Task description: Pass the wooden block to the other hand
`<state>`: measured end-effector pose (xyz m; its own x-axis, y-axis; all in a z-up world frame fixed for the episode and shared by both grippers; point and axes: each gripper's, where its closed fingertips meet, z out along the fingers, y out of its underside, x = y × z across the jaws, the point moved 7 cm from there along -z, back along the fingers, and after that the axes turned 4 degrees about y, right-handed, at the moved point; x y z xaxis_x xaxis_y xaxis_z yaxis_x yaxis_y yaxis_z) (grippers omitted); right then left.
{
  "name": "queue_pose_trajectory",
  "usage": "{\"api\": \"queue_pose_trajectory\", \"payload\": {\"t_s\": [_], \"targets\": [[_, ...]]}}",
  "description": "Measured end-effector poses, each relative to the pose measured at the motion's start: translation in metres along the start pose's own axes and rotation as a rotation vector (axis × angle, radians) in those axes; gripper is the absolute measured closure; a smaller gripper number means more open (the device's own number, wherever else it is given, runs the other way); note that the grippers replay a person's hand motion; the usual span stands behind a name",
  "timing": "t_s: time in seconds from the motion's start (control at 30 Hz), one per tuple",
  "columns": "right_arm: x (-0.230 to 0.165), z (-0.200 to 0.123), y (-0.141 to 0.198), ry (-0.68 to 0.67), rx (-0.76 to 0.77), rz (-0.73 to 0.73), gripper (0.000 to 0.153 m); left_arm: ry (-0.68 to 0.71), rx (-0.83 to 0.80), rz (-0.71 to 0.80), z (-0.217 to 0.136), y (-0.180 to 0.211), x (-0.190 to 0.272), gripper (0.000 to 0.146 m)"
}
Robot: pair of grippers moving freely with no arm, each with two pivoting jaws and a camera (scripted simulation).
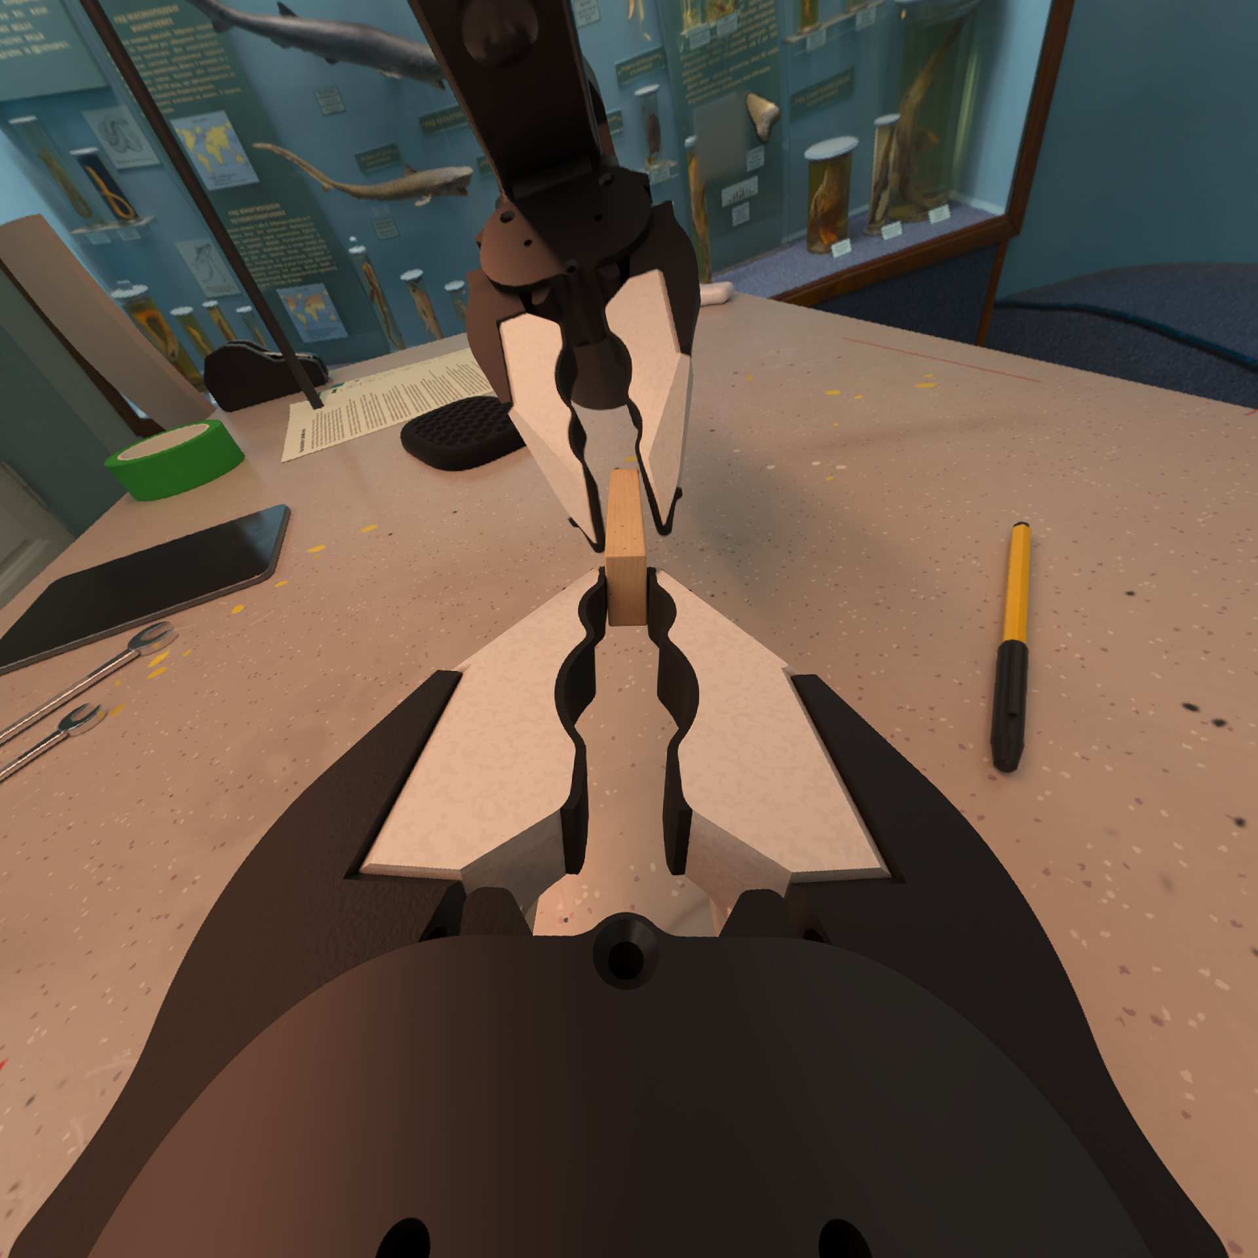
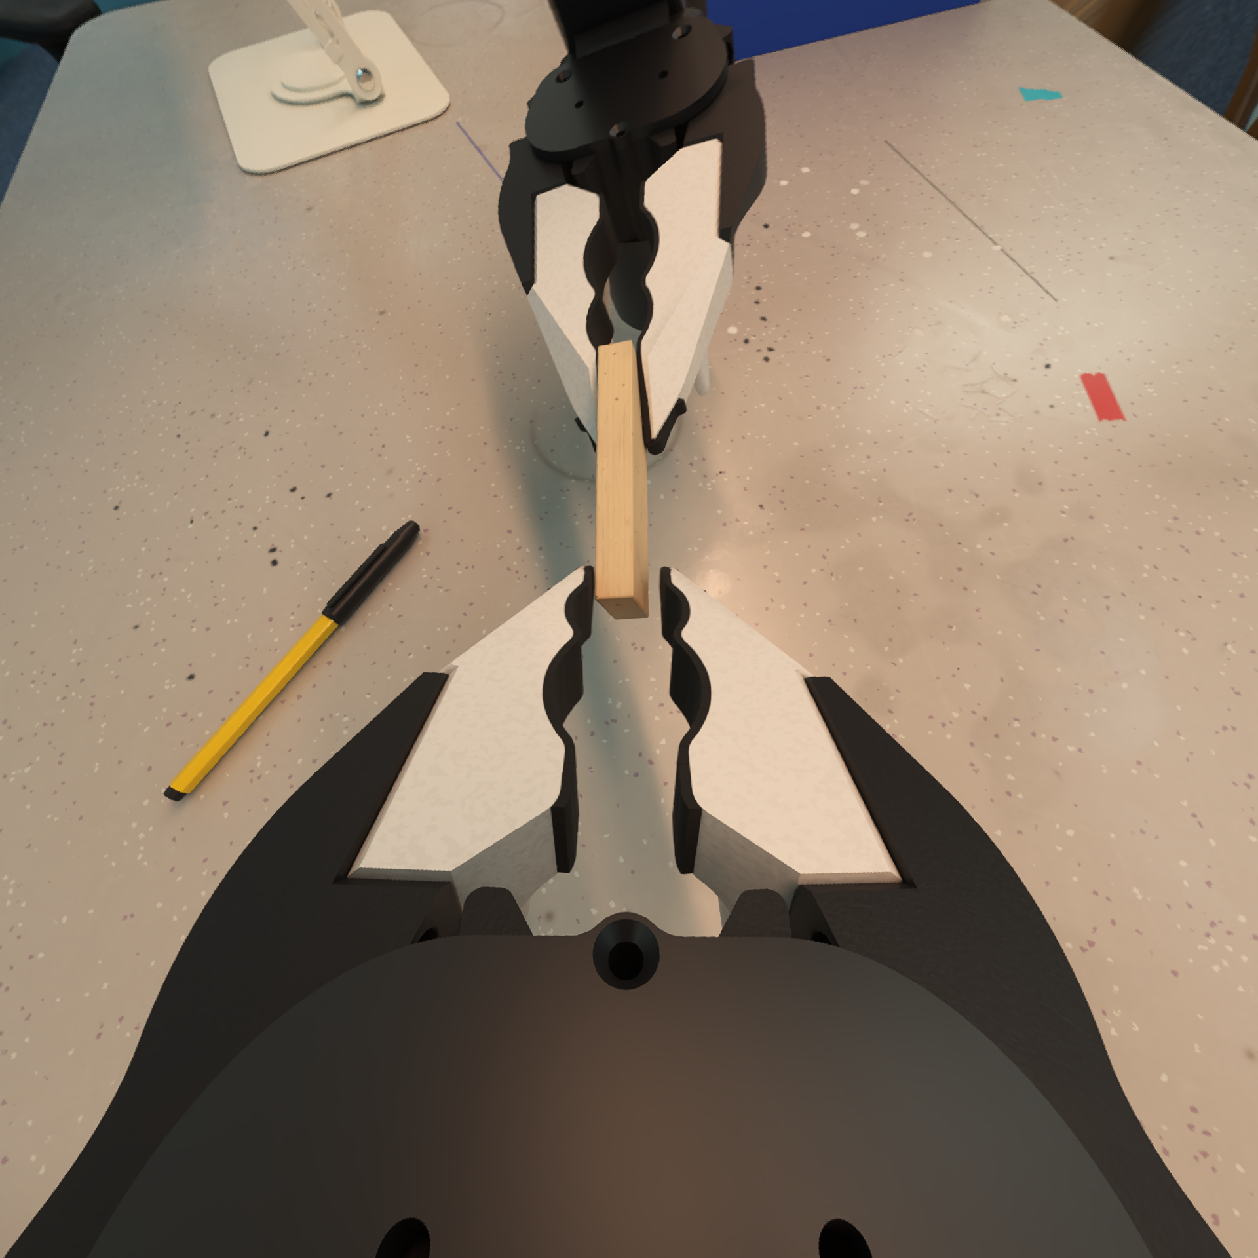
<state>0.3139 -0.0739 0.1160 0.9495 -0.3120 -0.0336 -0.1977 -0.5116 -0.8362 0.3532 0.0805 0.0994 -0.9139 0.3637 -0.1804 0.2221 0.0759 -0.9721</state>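
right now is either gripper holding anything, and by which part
The left gripper pinches one end of the pale rectangular wooden block between its fingertips. The right gripper stands open around the other end, not clamped yet.

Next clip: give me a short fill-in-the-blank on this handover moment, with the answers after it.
1. The left gripper is ____ on one end of the wooden block.
2. The right gripper straddles the block's other end with its jaws ____.
3. The pen on the table has a yellow barrel and a ____ cap.
4. The tape roll is ____ in colour.

Missing words: shut; open; black; green.
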Motion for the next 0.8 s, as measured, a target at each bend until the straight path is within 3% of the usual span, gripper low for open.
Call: {"api": "queue_pose_trajectory", "payload": {"t_s": [0.17, 0.5, 0.67, 0.8], "targets": [[-0.002, 0.004, 0.001, -0.022, 0.007, 0.009, 0.138, 0.003, 0.018, -0.017, -0.002, 0.0, 0.002, 0.135], [0.017, 0.019, -0.009, -0.047, 0.018, 0.074, 0.142, -0.053, 0.053, -0.191, -0.017, 0.007, -0.007, 0.134], [0.031, 0.022, -0.019, -0.094, 0.043, 0.135, 0.142, -0.115, 0.054, -0.284, -0.027, 0.011, -0.021, 0.097], [0.046, 0.025, -0.025, -0.093, 0.055, 0.203, 0.142, -0.132, 0.087, -0.318, -0.038, 0.014, -0.031, 0.093]]}}
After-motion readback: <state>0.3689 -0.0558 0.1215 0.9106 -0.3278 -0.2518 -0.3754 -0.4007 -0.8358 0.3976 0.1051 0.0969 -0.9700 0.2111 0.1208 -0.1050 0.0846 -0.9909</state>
